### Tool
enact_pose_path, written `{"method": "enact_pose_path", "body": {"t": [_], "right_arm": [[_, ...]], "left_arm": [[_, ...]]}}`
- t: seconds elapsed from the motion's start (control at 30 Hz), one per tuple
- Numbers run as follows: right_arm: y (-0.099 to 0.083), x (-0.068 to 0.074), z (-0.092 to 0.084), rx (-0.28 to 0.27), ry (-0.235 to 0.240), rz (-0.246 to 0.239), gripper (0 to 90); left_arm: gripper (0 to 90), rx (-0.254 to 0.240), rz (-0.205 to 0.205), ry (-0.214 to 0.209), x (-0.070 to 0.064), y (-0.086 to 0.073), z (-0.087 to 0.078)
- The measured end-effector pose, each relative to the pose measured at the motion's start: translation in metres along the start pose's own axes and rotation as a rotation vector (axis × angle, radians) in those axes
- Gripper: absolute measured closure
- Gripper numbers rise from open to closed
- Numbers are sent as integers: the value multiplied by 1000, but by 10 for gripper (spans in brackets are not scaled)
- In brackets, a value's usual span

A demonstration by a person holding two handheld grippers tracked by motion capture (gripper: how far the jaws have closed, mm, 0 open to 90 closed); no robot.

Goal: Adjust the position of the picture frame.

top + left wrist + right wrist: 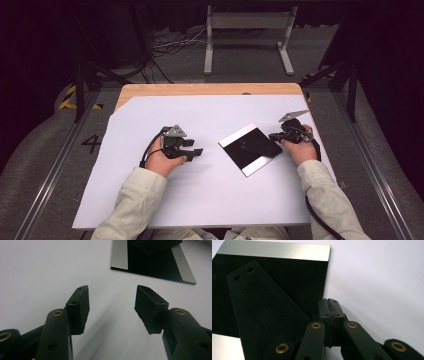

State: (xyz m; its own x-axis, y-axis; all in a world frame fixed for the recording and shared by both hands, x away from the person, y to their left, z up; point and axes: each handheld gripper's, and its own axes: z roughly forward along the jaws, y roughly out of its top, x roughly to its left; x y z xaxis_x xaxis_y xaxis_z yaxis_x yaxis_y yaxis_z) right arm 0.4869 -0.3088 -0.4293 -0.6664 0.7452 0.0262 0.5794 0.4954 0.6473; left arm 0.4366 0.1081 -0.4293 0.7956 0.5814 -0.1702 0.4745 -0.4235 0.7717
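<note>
A square black panel with silver strips along two edges (250, 148) lies flat right of centre on the white sheet. It looks like a picture frame lying face down. A black tapered flap with two small holes (262, 305) lies on its back. My right gripper (272, 136) rests at the panel's right edge. In the right gripper view its jaws (329, 301) are pressed together beside the panel's corner, and I see nothing between them. My left gripper (196, 148) sits left of the panel, clear of it. Its jaws (112, 290) stand wide apart over bare sheet, pointing towards the panel (155, 265).
A white sheet (200, 200) covers most of a wooden table (200, 89). Beyond the table's far edge, a grey metal stand (247, 30) and loose cables lie on the floor. Dark frame rails run along both sides.
</note>
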Motion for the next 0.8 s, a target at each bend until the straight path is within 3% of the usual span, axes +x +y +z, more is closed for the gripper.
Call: {"method": "enact_pose_path", "body": {"t": [0.37, 0.8], "right_arm": [[1, 21, 2, 17, 47, -30, 900], [-11, 58, -7, 45, 117, -58, 900]], "left_arm": [[462, 12, 2, 6, 1, -3, -3], [461, 8, -1, 1, -1, -4, -12]]}}
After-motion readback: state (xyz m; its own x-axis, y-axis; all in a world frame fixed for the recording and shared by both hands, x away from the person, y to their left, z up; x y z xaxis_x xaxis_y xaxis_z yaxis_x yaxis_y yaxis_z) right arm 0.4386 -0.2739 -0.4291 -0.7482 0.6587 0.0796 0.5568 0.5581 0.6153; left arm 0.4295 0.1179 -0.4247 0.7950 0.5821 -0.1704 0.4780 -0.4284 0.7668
